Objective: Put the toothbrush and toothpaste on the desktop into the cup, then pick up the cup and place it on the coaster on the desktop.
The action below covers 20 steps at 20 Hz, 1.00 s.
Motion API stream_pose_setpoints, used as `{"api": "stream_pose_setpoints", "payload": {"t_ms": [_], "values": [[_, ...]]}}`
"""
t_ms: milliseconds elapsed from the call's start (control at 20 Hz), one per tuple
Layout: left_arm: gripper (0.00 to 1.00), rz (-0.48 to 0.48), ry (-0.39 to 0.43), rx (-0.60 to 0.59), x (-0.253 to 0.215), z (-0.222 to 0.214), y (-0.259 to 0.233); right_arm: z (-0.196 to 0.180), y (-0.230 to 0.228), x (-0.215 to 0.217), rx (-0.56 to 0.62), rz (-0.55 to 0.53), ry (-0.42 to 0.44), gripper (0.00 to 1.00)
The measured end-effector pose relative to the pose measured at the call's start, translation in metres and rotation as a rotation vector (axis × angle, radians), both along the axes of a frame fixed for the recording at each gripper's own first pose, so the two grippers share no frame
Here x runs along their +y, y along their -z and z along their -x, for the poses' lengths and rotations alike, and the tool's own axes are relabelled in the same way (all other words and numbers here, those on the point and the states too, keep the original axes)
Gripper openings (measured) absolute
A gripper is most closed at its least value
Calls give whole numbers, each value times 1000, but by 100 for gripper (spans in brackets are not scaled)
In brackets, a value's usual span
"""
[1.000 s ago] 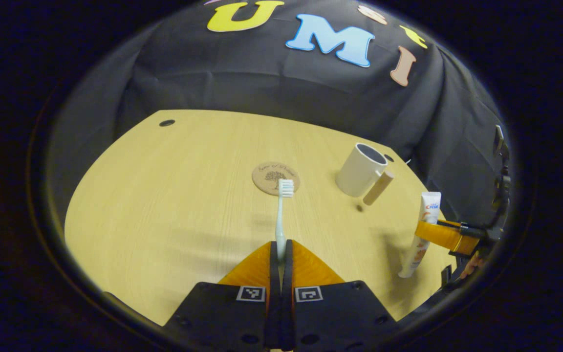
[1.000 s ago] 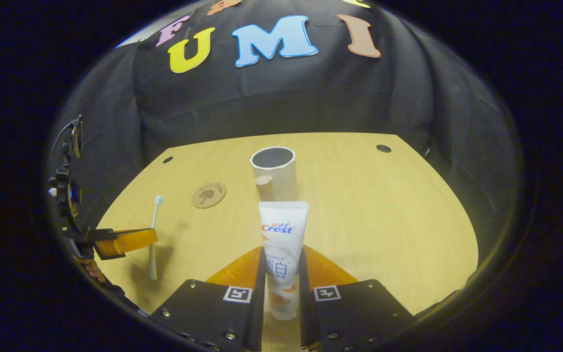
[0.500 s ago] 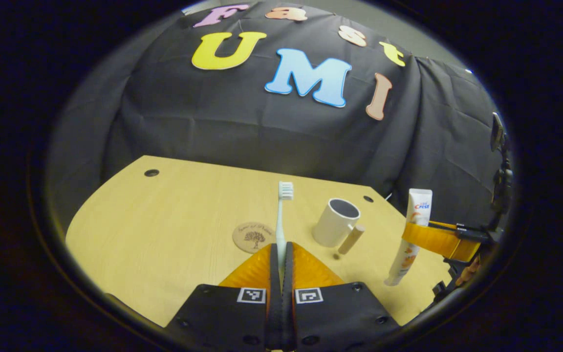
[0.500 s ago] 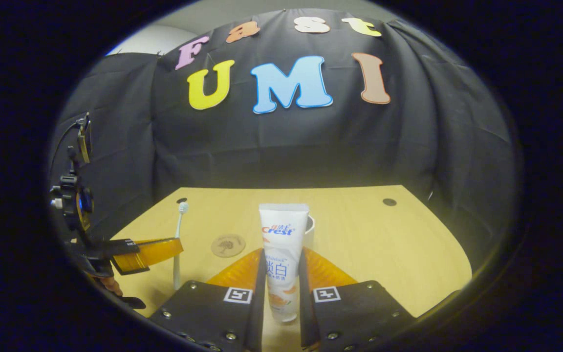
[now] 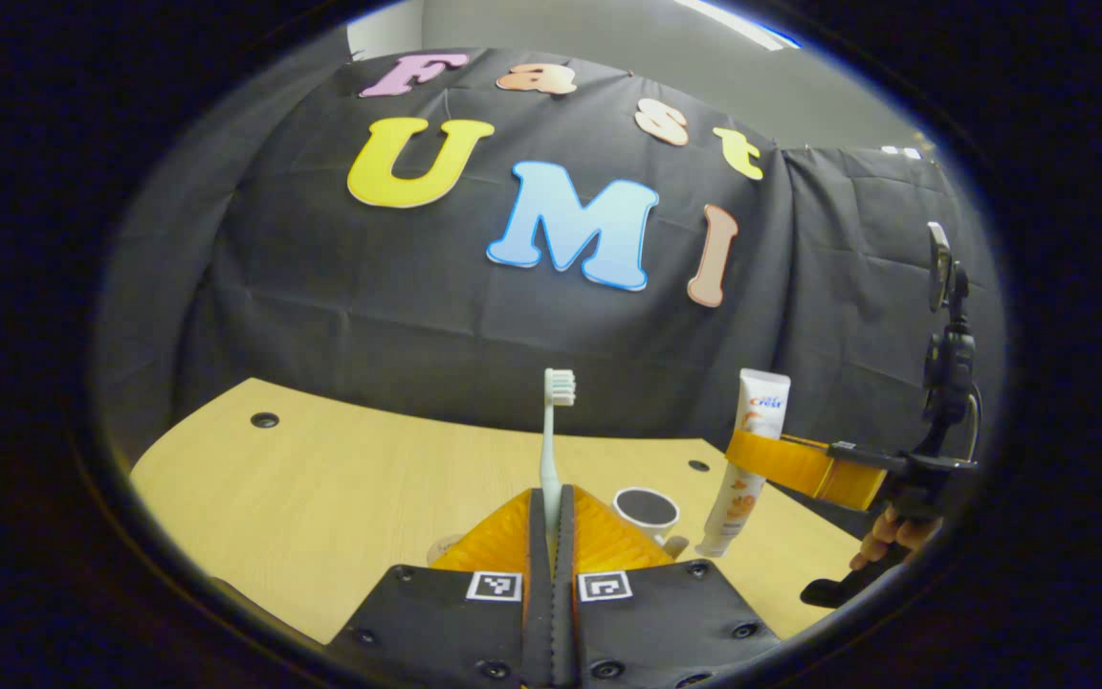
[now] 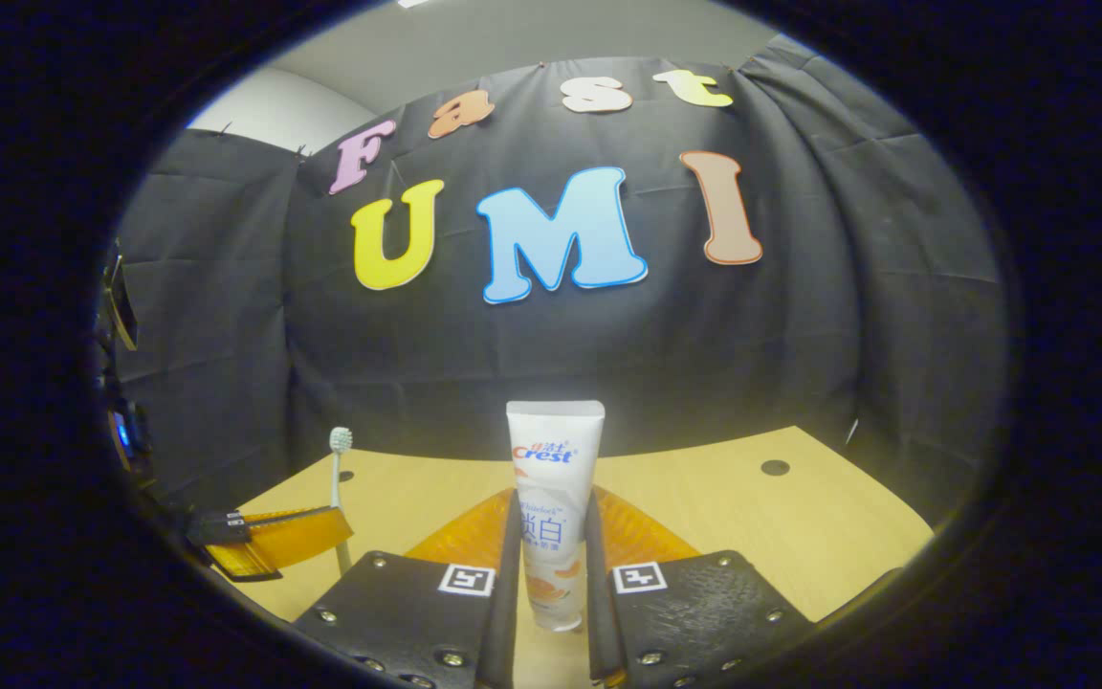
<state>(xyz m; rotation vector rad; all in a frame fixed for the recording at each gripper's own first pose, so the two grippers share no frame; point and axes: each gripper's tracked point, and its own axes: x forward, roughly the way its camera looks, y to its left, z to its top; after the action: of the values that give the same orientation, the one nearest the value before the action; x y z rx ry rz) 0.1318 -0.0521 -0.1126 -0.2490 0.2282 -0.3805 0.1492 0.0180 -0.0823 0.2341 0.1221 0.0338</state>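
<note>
Both fingers of the left gripper (image 5: pixel 551 507) pinched the toothbrush (image 5: pixel 554 435) upright in the left gripper view, above the desktop (image 5: pixel 321 498), with the cup (image 5: pixel 645 512) just right of them. Across in the right gripper view, the right gripper (image 6: pixel 551 536) clamped the toothpaste (image 6: pixel 553 478) upright over the desktop

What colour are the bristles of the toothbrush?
White, on the pale mint plastic toothbrush; clearest in the left gripper view.
</note>
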Motion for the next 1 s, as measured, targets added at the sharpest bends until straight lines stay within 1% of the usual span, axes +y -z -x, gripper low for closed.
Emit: {"api": "stream_pose_setpoints", "payload": {"t_ms": [100, 250, 350, 450, 700, 800, 950, 1000], "values": [[7, -7, 9, -41, -8, -6, -9, -18, -4, -2, -29, -19, 2, 30], [7, 8, 29, -67, -16, -18, -19, -44, -8, -6, -74, -28, 28, 30], [7, 14, 36, -75, -17, -23, -22, -61, -1, -5, -81, -13, 42, 29], [7, 30, 49, -80, -20, -30, -24, -74, 13, -3, -68, 2, 46, 30], [7, 24, 75, -99, -25, -41, -28, -94, 65, 0, 68, 44, 31, 30], [7, 37, 85, -92, -29, -43, -25, -94, 81, 0, 117, 50, 27, 30], [7, 47, 90, -84, -36, -48, -24, -90, 96, -1, 175, 58, 17, 36], [7, 56, 96, -84, -40, -48, -24, -89, 101, -1, 192, 66, 12, 35]]}}
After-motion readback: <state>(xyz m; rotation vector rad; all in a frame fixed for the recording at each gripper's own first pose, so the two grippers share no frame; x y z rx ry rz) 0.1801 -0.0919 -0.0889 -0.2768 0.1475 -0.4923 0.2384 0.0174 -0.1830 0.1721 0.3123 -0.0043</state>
